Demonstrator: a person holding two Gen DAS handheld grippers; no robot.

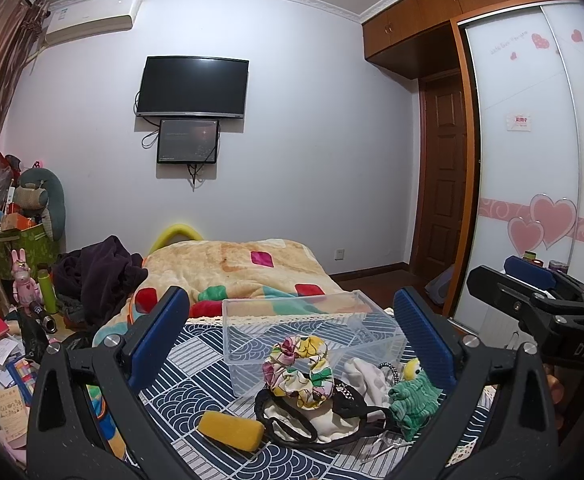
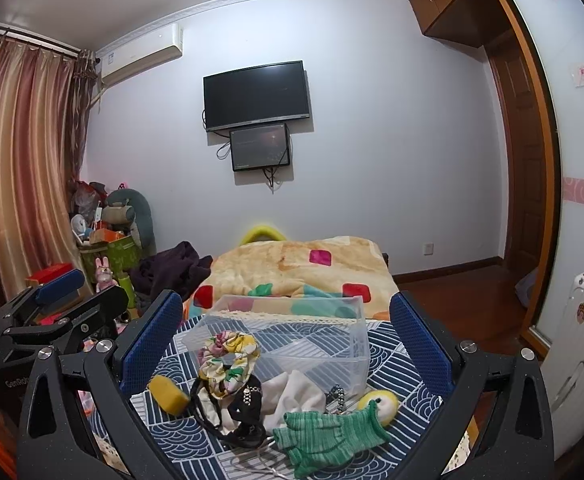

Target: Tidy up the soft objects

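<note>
A clear plastic box stands empty on the blue patterned cloth. In front of it lies a pile: a floral scrunchie, a yellow sponge, a black headband, white cloth and a green knitted doll with a yellow head. My left gripper is open, above and behind the pile. My right gripper is open too, held the same way. Each holds nothing.
A blanket-covered bed lies beyond the box. Clutter and boxes fill the floor at left. A wardrobe and a white suitcase stand at right. The right gripper shows in the left view, the left gripper in the right view.
</note>
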